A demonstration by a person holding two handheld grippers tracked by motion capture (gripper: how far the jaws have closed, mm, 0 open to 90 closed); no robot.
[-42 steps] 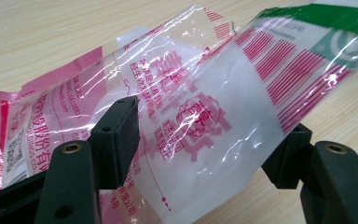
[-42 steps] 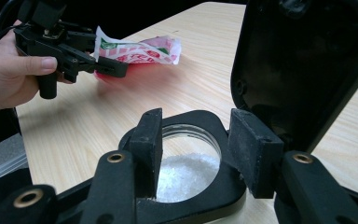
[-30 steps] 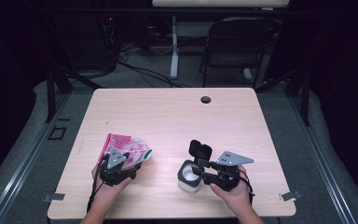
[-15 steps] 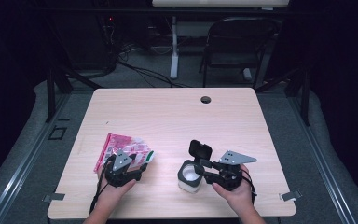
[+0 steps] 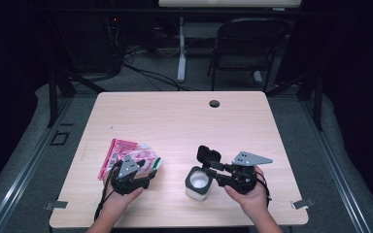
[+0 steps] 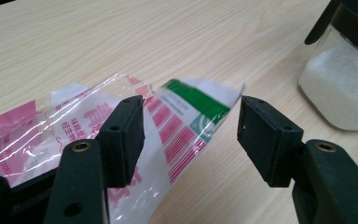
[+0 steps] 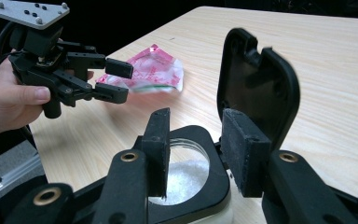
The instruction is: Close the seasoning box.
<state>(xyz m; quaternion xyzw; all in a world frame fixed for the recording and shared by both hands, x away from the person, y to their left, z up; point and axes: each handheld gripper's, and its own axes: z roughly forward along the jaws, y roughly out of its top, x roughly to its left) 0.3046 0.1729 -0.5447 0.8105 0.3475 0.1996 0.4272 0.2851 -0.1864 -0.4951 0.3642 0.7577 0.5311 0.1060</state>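
Observation:
A pink and clear plastic bag with a green-printed corner lies flat at the table's front left. My left gripper is open, and in the left gripper view its jaws straddle the bag's corner without touching it. To the right stands a small white jar of white grains, its black hinged lid flipped up. My right gripper is open at the jar's right side. In the right gripper view one jaw hangs over the jar's mouth and the other sits beside the lid.
The light wooden table has a round cable hole near its far edge. A dark folding chair and cables lie on the floor beyond it. Metal rails run along both sides of the table.
My left gripper has slid a little to the right, from over the bag's middle to its green corner. The right gripper and the jar have barely moved.

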